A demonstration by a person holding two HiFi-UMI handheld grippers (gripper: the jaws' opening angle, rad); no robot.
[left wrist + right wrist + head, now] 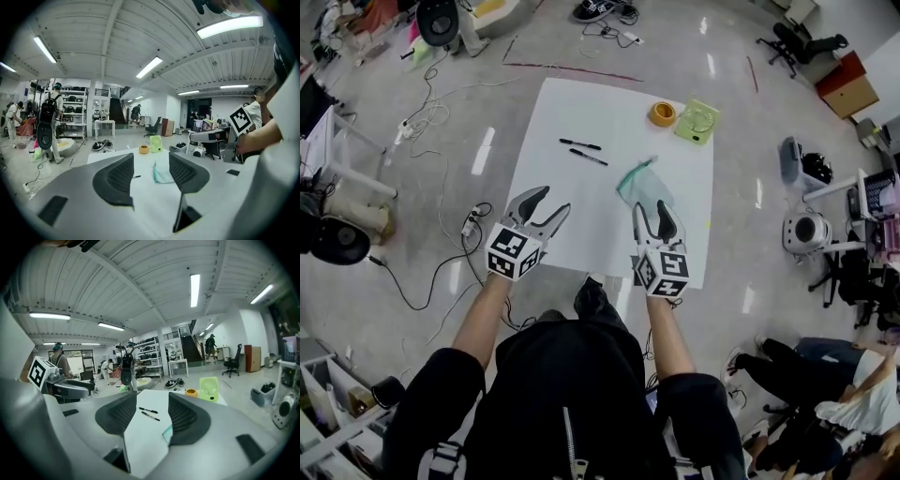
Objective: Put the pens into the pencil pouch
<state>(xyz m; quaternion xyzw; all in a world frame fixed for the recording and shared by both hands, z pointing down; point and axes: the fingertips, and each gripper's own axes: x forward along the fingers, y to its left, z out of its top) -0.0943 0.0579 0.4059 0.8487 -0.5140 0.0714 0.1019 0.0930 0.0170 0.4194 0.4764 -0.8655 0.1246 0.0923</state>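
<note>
Two black pens lie on the white sheet (581, 220): one pen (579, 144) farther back, the other pen (588, 157) just nearer; in the right gripper view they are the far pen (148, 410) and the near pen (151, 416). A pale green pencil pouch (643, 186) lies to their right, also seen as the pouch (161, 174). My left gripper (540, 206) hovers open at the sheet's near left, nothing between its jaws. My right gripper (657, 219) is open just short of the pouch, empty.
A roll of orange tape (662, 114) and a light green square fan (697, 121) sit at the sheet's far right corner. Cables and a power strip (472, 222) lie on the floor left of the sheet. A person sits at the lower right.
</note>
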